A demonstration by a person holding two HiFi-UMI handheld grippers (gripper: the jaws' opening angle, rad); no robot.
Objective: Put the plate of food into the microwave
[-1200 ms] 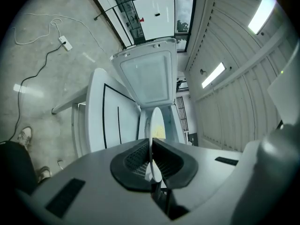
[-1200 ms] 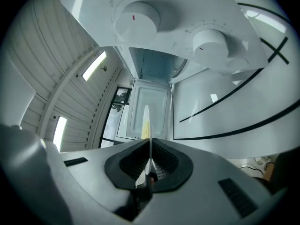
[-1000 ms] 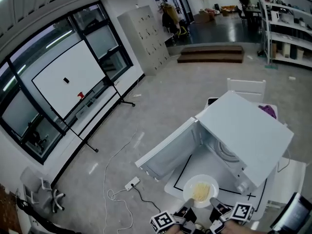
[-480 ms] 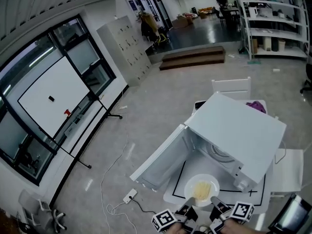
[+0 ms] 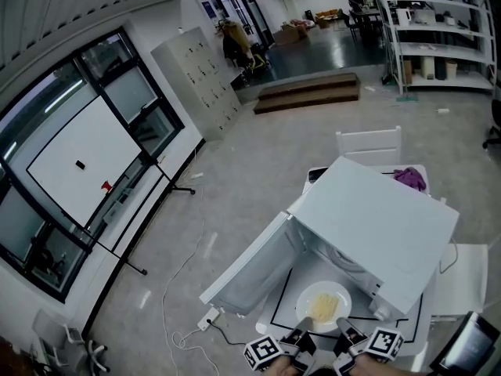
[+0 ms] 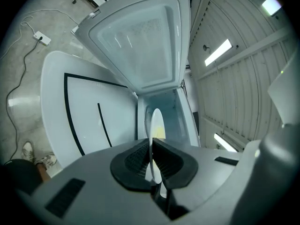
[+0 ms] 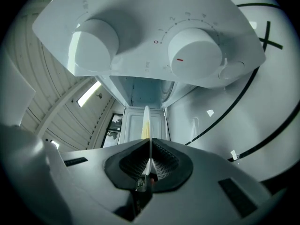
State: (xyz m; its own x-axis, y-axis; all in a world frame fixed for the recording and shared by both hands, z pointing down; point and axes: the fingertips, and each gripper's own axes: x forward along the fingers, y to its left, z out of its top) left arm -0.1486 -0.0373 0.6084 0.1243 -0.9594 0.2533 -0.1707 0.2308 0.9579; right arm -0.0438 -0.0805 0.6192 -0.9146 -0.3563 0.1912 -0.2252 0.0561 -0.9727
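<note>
Two claws pinch the same plate by its near rim, the left claw on the left part of that rim and the right claw on the right, close beside each other. In the left gripper view the left claw has its jaws closed down on the thin white edge of the plate, with only the rim's thickness between the pads. The right gripper view shows the same of the right claw, its jaws clamped on the plate, which is seen edge-on. Yellow food lies in the middle of the plate.

The plate is held level at the mouth of the white microwave, just in front of the cavity and above the white table with its black lines. Whether it touches the table cannot be told. The microwave's door stands wide open, swung out to the left past the table's edge. Two round dials on the microwave's front fill the top of the right gripper view.

On the floor to the left lies a power strip with its cable. Beyond the microwave a purple cloth rests on the far end of the table, near a white chair.
</note>
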